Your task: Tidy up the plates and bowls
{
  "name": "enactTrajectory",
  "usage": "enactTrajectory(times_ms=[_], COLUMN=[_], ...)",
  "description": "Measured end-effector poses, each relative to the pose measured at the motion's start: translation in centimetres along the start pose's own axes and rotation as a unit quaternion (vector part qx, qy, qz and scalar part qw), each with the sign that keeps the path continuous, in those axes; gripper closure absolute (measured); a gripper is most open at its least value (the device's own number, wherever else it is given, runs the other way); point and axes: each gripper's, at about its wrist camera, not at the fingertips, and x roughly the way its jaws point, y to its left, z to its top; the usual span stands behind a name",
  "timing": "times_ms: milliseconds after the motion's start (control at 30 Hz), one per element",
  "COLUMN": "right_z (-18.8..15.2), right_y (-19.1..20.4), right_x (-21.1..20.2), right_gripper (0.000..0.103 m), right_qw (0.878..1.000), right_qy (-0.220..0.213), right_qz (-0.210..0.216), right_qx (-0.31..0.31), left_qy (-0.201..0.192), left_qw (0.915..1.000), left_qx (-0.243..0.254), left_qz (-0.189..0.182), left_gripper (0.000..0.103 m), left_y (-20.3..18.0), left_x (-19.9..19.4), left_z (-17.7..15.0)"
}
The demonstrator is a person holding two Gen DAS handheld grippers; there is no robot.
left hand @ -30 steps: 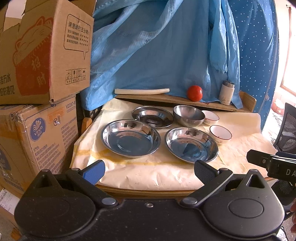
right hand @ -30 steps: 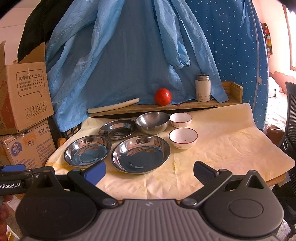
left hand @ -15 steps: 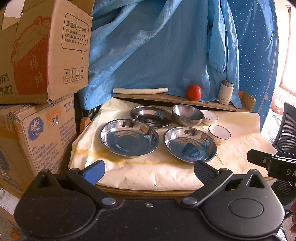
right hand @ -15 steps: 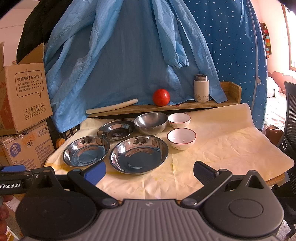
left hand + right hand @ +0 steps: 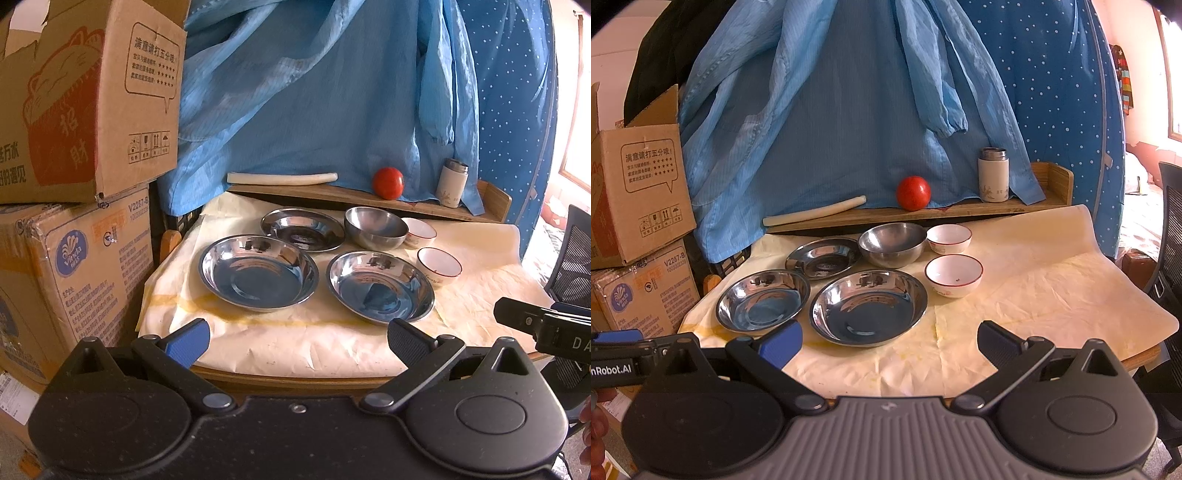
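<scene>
Both grippers are hovering short of the worktop (image 5: 1052, 295), jaws spread wide and holding nothing. Taking the steel bowl (image 5: 892, 243) as the landmark: three steel plates are lying nearer the camera and to its left, the small plate (image 5: 822, 256) just beside it, the left plate (image 5: 258, 271) and the right plate (image 5: 868, 306) closer to the worktop's front edge. Two white bowls are sitting on the steel bowl's other side, the far white bowl (image 5: 949, 238) touching or nearly touching it, the near white bowl (image 5: 953, 275) in front of that.

The left gripper (image 5: 295, 336) is facing the gap between the two front plates, so it looks nearer the left plate. The right gripper (image 5: 888, 339) is facing the right plate's near rim, with the white bowls ahead and to its right.
</scene>
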Motion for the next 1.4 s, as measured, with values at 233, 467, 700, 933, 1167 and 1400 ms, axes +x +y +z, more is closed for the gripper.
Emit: enactTrajectory(times_ms=[233,467,700,933,1167,1400], right_z=[-0.1,0.0,0.0,0.0,0.2,0.4], right_y=[-0.2,-0.1,-0.3,-0.4,-0.4,-0.6], right_x=[0.1,0.1,0.2,0.3,0.7,1.5], right_gripper=[0.0,0.0,0.0,0.0,0.0,0.0], right_qw=[1.0,1.0,1.0,1.0,1.0,1.0], right_qy=[0.0,0.0,0.002,0.003,0.007,0.015], right_qz=[0.0,0.0,-0.001,-0.002,-0.003,-0.001], right_qx=[0.001,0.001,0.003,0.003,0.003,0.003], left_qy=[0.0,0.0,0.002,0.003,0.009,0.031], left_qw=[1.0,1.0,1.0,1.0,0.9999,0.999], left_qx=[0.0,0.0,0.001,0.002,-0.004,-0.023], left_qz=[0.0,0.0,0.0,0.0,-0.006,-0.021], left_gripper=[0.001,0.001,0.001,0.001,0.001,0.001], left_y=[0.0,0.0,-0.3,-0.5,-0.2,0.3], left_x=[0.0,0.0,0.1,0.2,0.9,1.9], left_z=[0.0,0.0,-0.2,-0.2,0.0,0.2])
